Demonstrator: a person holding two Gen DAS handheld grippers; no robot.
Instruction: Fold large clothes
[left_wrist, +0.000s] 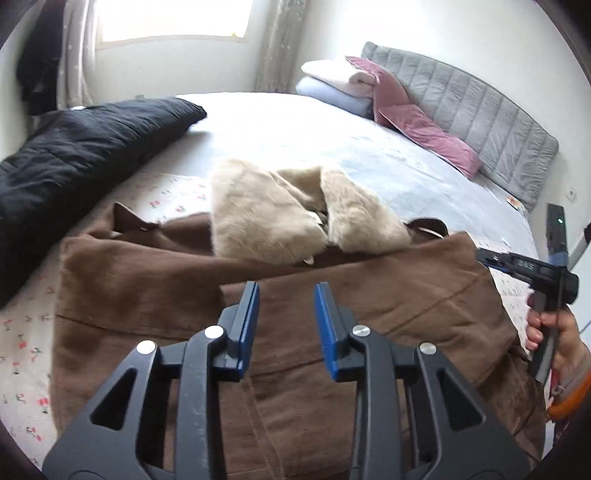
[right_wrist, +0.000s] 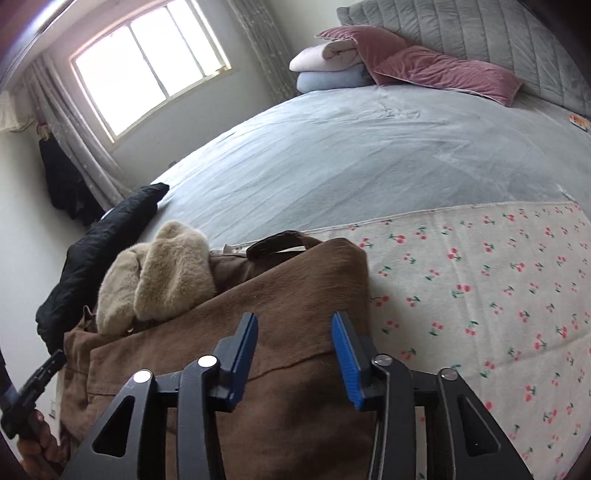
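The brown coat (left_wrist: 295, 332) is laid on the bed (left_wrist: 314, 125), partly over a cherry-print sheet (right_wrist: 480, 295), with its cream fur collar (left_wrist: 280, 214) spread at the far end. In the left wrist view a side panel is seen turned in over the body, its straight edge running across the middle, so the folding is judged to be begun but not finished: the garment is spread long, and no crosswise fold is seen. The left gripper (left_wrist: 286, 314) is held above the coat with its blue pads parted and nothing between them; the right gripper (right_wrist: 295, 347) is likewise held open and empty over the coat's right side, near its edge. A black padded garment (left_wrist: 74, 155) is lying at the left of the bed, apparently unfolded, so more work is judged to remain. Folded bedding (right_wrist: 328, 66) is stacked by the headboard.
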